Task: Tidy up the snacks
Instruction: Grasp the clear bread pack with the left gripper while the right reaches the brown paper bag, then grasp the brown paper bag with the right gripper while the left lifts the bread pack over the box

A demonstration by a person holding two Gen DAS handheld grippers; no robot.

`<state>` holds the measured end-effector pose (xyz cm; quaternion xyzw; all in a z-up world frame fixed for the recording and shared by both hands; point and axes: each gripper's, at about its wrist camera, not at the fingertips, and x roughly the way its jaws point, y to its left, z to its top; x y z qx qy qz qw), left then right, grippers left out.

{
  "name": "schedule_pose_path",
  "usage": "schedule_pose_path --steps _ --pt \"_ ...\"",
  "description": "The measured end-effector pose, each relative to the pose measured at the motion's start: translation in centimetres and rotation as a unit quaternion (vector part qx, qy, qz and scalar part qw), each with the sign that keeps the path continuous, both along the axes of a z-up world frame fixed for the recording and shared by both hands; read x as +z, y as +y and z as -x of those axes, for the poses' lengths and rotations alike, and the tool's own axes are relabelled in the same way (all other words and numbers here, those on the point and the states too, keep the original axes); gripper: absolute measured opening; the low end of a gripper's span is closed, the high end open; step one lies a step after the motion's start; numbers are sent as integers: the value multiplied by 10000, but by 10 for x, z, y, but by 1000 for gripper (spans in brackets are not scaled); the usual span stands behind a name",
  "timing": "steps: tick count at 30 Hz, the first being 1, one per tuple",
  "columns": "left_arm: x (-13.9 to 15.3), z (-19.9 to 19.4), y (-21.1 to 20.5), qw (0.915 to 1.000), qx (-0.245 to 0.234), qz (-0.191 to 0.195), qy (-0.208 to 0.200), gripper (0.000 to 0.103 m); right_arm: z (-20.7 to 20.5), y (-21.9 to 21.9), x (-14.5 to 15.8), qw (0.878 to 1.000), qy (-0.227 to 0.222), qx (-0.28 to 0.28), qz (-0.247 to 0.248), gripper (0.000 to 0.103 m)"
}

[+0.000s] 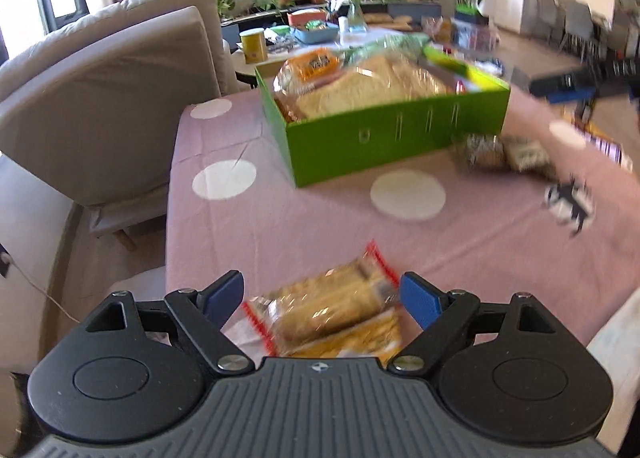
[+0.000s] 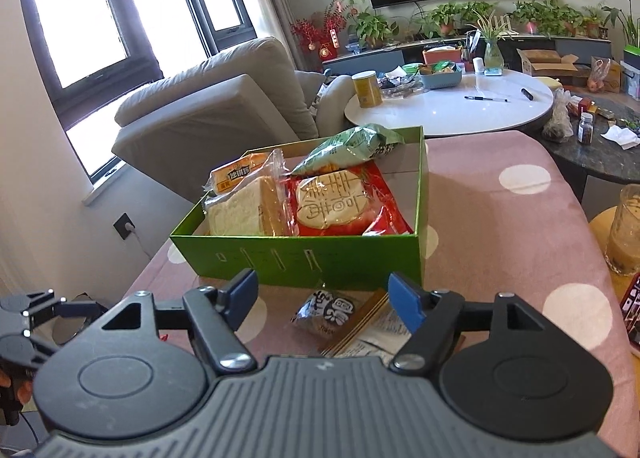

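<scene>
A green box point(image 1: 376, 138) point(image 2: 304, 254) stands on the pink dotted tablecloth, filled with bread and snack packs. My left gripper point(image 1: 322, 294) is open, its jaws on either side of a yellow biscuit pack with red edges point(image 1: 332, 310) lying on the cloth. My right gripper point(image 2: 322, 296) is open just above a small dark round snack point(image 2: 326, 312) and a flat striped packet point(image 2: 368, 330) in front of the box. In the box lie sliced bread point(image 2: 244, 210), a red pack point(image 2: 344, 202) and a green bag point(image 2: 352, 146).
More small snacks point(image 1: 504, 154) and a black-and-white packet point(image 1: 568, 202) lie right of the box. A beige sofa point(image 1: 104, 98) stands left of the table. A white round table point(image 2: 452, 106) with clutter is behind. A glass point(image 2: 626, 230) stands at the right.
</scene>
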<state>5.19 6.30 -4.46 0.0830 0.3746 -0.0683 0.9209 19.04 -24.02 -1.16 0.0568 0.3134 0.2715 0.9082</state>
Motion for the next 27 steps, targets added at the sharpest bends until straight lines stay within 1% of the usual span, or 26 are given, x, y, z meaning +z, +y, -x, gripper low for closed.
schedule_pose_path --steps 5,7,10,11,12,13,15,17,18,19,20,22,24,27 --pt "-13 -7 -2 9985 -144 -451 260 84 3 8 -1 9999 25 106 11 78" --pt "-20 -14 -8 9974 -197 -632 300 84 5 11 -2 9999 33 142 35 78" --pt "-28 -26 -15 9965 -287 -733 284 84 5 12 -4 9998 60 166 78 78" --pt "-30 -31 -17 9967 -309 -697 292 84 5 11 -5 9998 82 155 90 78" --pt "-30 -34 -18 9975 -312 -586 257 84 4 10 -7 9998 103 139 101 78" --pt "-31 -39 -18 9981 -306 -444 310 84 3 9 -8 9998 124 119 113 78" --pt "-31 -47 -14 9989 -165 -31 437 75 1 5 -11 9997 177 58 129 78" --pt "-30 -49 -12 9983 -52 289 504 54 -2 0 -15 9996 239 -17 141 78" --pt "-29 -49 -12 9979 -56 374 520 48 -3 -3 -18 9995 275 -59 155 78" --pt "-28 -48 -13 9979 -62 397 517 39 -5 -5 -20 9993 297 -93 192 78" --pt "-27 -47 -15 9980 -46 365 510 36 -7 -6 -22 9992 297 -100 261 78" --pt "-27 -46 -18 9981 39 364 491 35 -10 -7 -28 9983 295 1 510 78" --pt "-27 -46 -18 9976 123 480 475 35 -12 -8 -35 9967 311 147 731 78" --pt "-25 -49 -19 9967 179 657 442 35 -12 -10 -43 9932 313 554 974 78"
